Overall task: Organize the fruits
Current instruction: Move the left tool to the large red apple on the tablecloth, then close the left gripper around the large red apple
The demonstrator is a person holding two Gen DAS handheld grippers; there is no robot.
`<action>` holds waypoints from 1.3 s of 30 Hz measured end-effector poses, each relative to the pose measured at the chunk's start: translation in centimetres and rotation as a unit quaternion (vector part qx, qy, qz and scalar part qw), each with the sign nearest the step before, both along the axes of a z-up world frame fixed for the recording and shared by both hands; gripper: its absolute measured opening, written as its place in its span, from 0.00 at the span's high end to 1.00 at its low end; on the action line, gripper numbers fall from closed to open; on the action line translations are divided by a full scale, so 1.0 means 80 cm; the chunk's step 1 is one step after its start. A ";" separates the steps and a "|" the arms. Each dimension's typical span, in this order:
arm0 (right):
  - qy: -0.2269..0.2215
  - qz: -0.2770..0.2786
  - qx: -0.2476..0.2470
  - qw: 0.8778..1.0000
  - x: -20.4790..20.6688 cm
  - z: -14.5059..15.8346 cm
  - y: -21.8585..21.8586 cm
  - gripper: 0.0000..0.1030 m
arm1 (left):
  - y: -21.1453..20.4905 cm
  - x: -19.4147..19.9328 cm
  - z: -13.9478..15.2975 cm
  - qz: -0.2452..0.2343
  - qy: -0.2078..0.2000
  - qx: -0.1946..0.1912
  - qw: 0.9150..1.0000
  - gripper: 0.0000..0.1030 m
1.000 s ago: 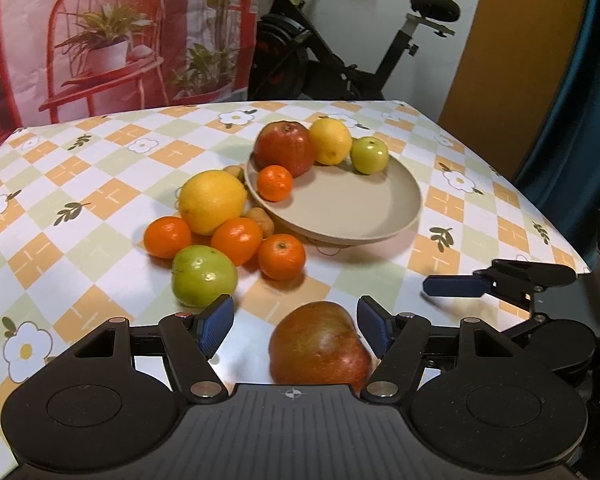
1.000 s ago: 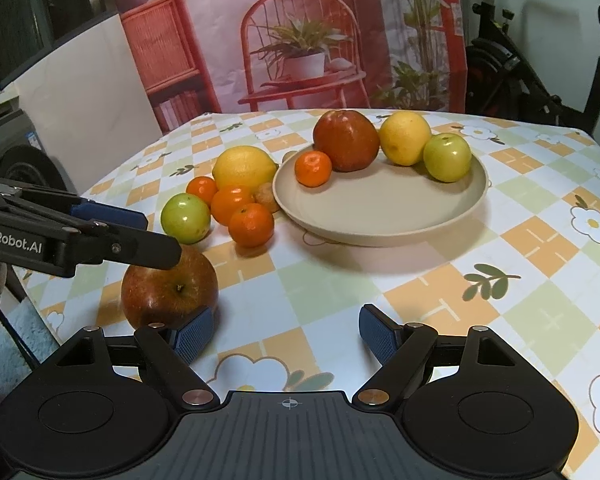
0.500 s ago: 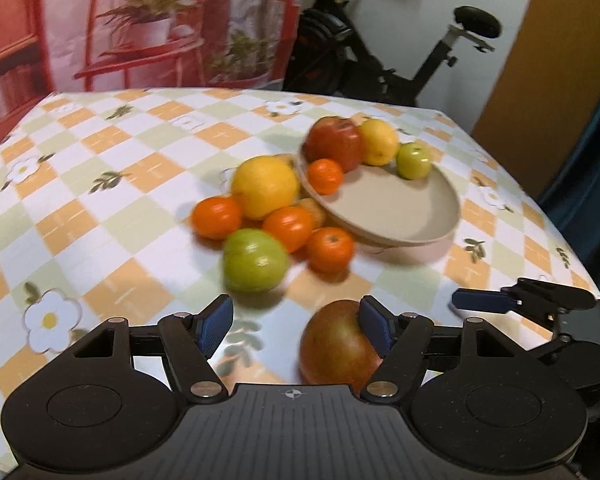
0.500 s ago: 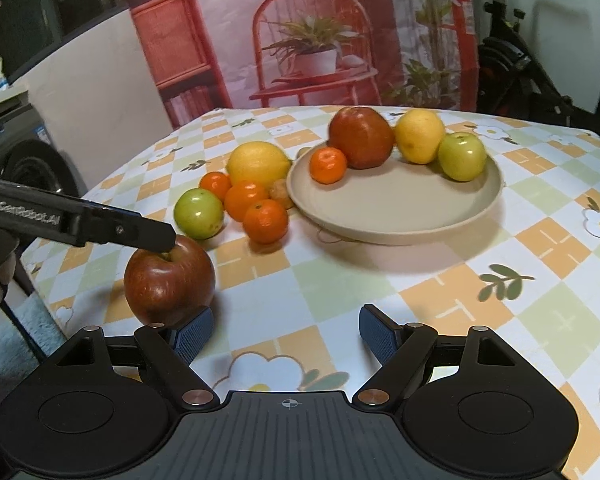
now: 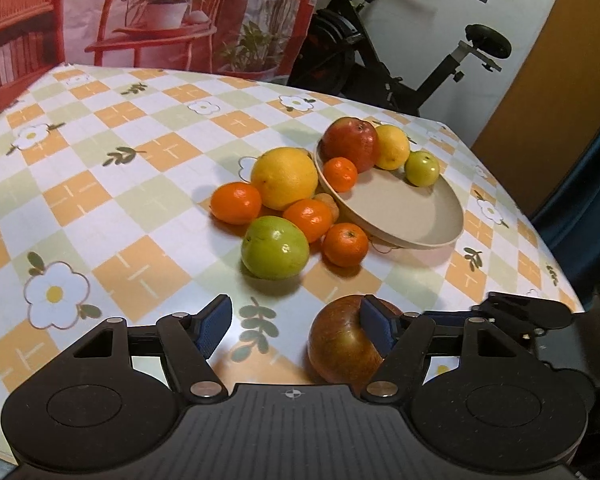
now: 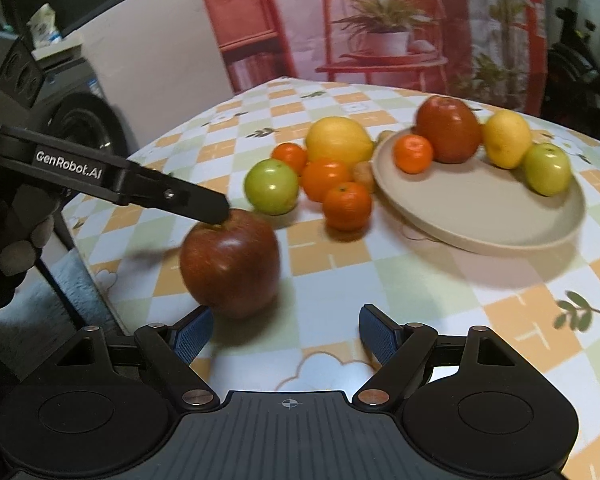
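Observation:
A red apple [image 5: 340, 344] sits on the tablecloth near the front edge. It lies inside my left gripper [image 5: 296, 324], against the right-hand finger, while the left-hand finger stands well off it, so the jaws are open. In the right wrist view that apple [image 6: 230, 264] is just ahead of my open right gripper [image 6: 284, 332], and a left gripper finger [image 6: 172, 196] rests at its top. The beige plate [image 5: 420, 216] holds a red apple [image 5: 350, 142], a lemon [image 5: 392, 146], a green apple [image 5: 422, 168] and a mandarin [image 5: 340, 174].
Left of the plate lie a big yellow citrus [image 5: 284, 178], a green apple [image 5: 275, 248], three mandarins and a small brown fruit [image 5: 326, 202]. A finger of the right gripper [image 5: 512, 310] shows at the right. An exercise bike [image 5: 380, 60] stands behind the table.
The left gripper has slid left and rolled: the near apple, once centred between its jaws, now lies against the right-hand finger. The right gripper has swung left, bringing the apple nearer its middle.

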State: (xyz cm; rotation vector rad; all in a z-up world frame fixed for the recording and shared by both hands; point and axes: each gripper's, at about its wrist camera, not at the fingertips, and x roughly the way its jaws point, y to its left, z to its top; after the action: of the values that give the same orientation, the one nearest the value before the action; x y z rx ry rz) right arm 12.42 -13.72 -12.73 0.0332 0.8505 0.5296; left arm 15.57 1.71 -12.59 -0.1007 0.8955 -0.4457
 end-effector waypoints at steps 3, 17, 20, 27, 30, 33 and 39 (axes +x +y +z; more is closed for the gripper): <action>0.000 0.019 -0.005 1.000 0.004 -0.001 0.011 0.25 | -0.001 0.003 -0.003 -0.001 0.006 -0.008 1.000 0.27; -0.015 0.047 0.001 0.999 0.005 -0.002 0.022 0.44 | 0.012 0.016 -0.019 0.012 0.057 -0.080 0.995 0.35; -0.015 0.058 0.006 0.998 0.005 -0.002 0.025 0.51 | 0.014 0.017 -0.019 0.011 0.060 -0.083 0.995 0.35; -0.025 0.067 0.002 0.997 0.003 -0.002 0.025 0.51 | 0.014 0.017 -0.017 0.006 0.062 -0.090 0.994 0.40; -0.030 0.073 -0.003 0.997 0.002 -0.002 0.028 0.51 | 0.015 0.017 -0.017 0.001 0.061 -0.098 0.993 0.40; -0.034 0.077 -0.007 0.996 0.002 -0.003 0.030 0.51 | 0.013 0.017 -0.018 -0.007 0.066 -0.107 0.992 0.40; -0.049 0.085 -0.022 0.995 0.003 -0.003 0.034 0.51 | 0.014 0.019 -0.030 -0.012 0.089 -0.134 0.987 0.40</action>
State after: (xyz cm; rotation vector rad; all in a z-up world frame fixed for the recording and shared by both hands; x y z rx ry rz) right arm 12.67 -11.00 -12.97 -0.1052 0.7715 0.6672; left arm 17.10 2.80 -14.99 -0.3819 1.0086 -0.5855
